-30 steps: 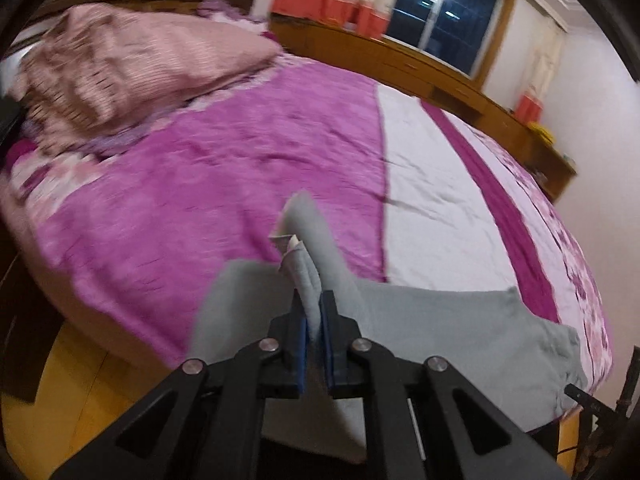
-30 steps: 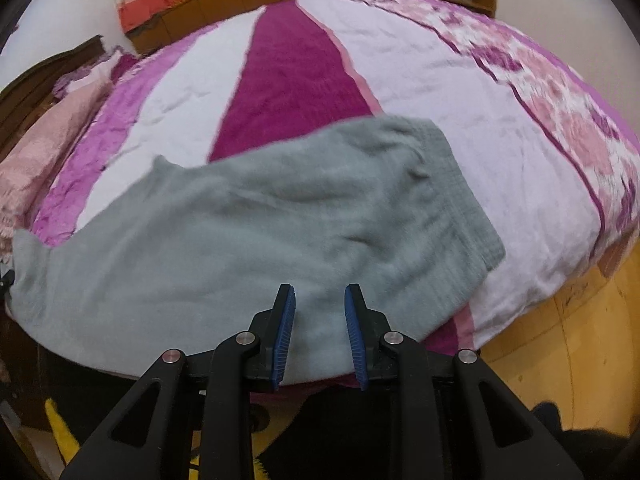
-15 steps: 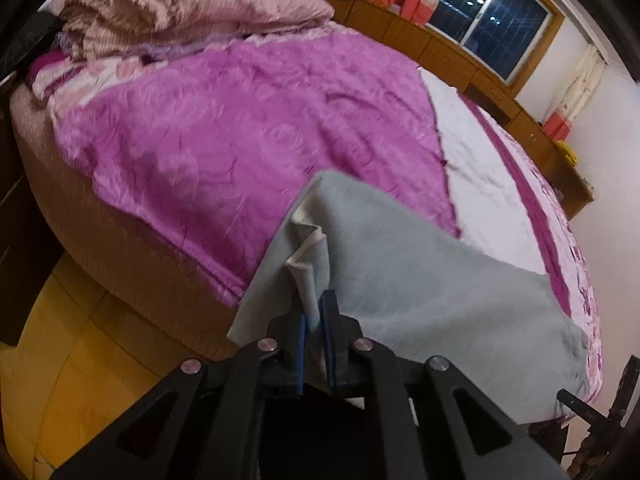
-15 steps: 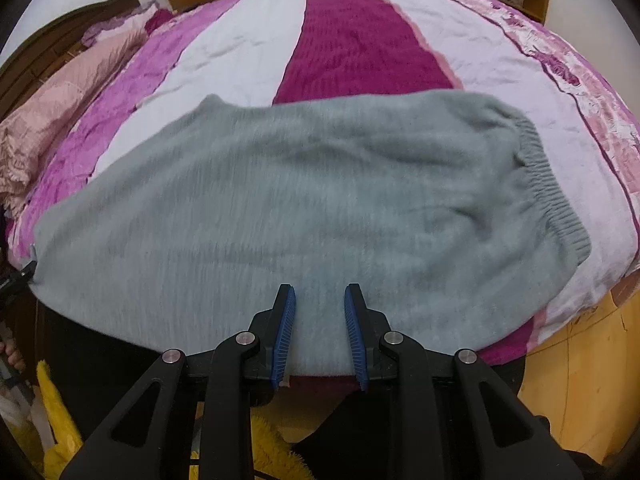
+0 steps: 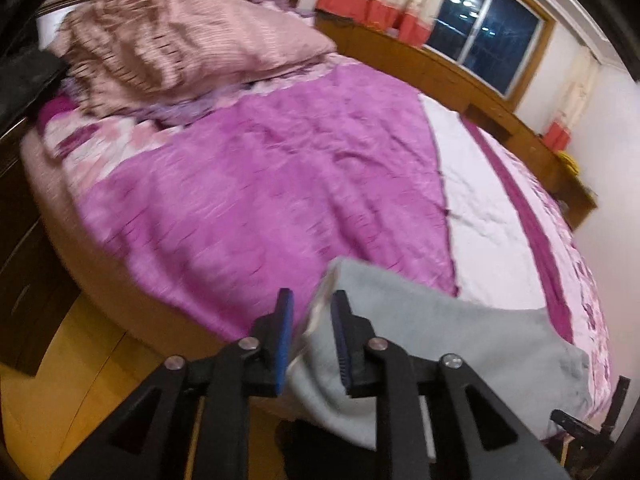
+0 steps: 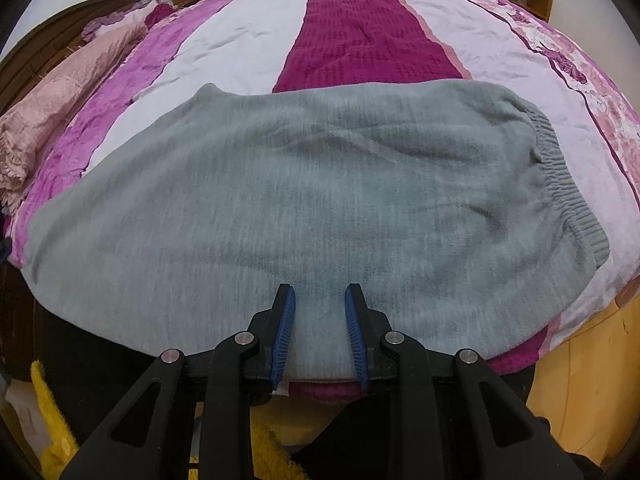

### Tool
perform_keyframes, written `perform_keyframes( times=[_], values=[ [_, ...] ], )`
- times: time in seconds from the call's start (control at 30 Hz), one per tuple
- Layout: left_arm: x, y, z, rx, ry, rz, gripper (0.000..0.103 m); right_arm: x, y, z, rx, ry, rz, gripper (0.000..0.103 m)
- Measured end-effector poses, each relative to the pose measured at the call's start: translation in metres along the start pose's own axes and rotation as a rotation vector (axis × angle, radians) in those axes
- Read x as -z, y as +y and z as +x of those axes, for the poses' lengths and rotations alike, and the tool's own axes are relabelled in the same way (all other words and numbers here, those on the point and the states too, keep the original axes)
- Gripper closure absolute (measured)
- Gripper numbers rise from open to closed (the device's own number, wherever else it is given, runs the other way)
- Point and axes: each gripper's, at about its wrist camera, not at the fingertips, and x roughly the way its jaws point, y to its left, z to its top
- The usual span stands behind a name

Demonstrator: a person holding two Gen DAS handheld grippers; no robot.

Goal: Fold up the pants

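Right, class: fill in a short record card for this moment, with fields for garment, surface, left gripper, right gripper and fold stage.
garment: grey pants, spread flat, elastic waistband at right
surface: bed with purple, white and pink striped bedspread
left gripper: jaws have just been opening, pants edge loose between them
right gripper: open, above the pants' near edge, gripping nothing
fold stage: one fold laid down, pants lying doubled

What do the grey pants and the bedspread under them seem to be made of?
The grey pants look like a soft, matte fleece or brushed knit: fuzzy nap, no sheen, and a ribbed elastic waistband. The bedspread looks like quilted, plush synthetic fabric with a slight sheen; its magenta centre stripe shows an embossed grid texture, and the pale stripes look smoother. The exact fibres cannot be told.
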Motion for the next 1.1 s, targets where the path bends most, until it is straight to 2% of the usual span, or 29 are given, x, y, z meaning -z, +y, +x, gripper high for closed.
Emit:
perform_keyframes(
  times=[0.07, 0.1, 0.27, 0.43, 0.5, 0.53, 0.57, 0.63, 0.83, 0.93, 1.0, 1.03, 1.07, 1.1],
  values=[
    [-0.008, -0.01, 0.009, 0.03, 0.004, 0.033, 0.07, 0.001, -0.001, 0.0, -0.006, -0.004, 0.004, 0.083],
    [-0.011, -0.015, 0.016, 0.032, 0.009, 0.048, 0.069, 0.002, -0.002, 0.0, -0.009, -0.005, 0.006, 0.083],
    [-0.017, -0.03, 0.048, 0.025, 0.065, 0.1, 0.069, 0.003, -0.005, 0.0, -0.019, -0.008, 0.013, 0.083],
    [-0.013, -0.037, 0.064, 0.005, 0.092, 0.135, 0.069, 0.004, -0.005, -0.001, -0.02, -0.013, 0.011, 0.082],
    [-0.012, -0.038, 0.063, 0.009, 0.084, 0.139, 0.075, 0.003, -0.005, -0.002, -0.015, -0.015, 0.006, 0.082],
    [-0.012, -0.039, 0.064, 0.016, 0.079, 0.147, 0.09, 0.002, -0.004, -0.002, -0.012, -0.021, -0.003, 0.082],
    [-0.011, -0.04, 0.065, 0.015, 0.079, 0.155, 0.097, 0.001, -0.002, -0.004, -0.013, -0.028, -0.015, 0.082],
    [-0.012, -0.04, 0.065, 0.018, 0.069, 0.164, 0.101, -0.006, 0.004, -0.008, -0.035, -0.045, -0.047, 0.082],
    [-0.018, -0.037, 0.055, 0.006, 0.026, 0.159, 0.101, -0.041, 0.023, -0.002, -0.111, -0.049, -0.085, 0.082],
    [-0.021, -0.033, 0.056, 0.018, 0.039, 0.144, 0.101, -0.061, 0.037, 0.002, -0.153, -0.067, -0.112, 0.082],
    [-0.022, -0.029, 0.058, 0.036, 0.063, 0.128, 0.098, -0.079, 0.046, 0.007, -0.159, -0.076, -0.13, 0.08],
    [-0.022, -0.028, 0.058, 0.04, 0.071, 0.122, 0.09, -0.086, 0.049, 0.009, -0.158, -0.077, -0.135, 0.077],
    [-0.022, -0.027, 0.058, 0.043, 0.08, 0.115, 0.075, -0.094, 0.052, 0.012, -0.157, -0.08, -0.139, 0.074],
    [-0.023, -0.026, 0.058, 0.042, 0.083, 0.109, 0.067, -0.103, 0.055, 0.016, -0.161, -0.082, -0.138, 0.074]
  ],
)
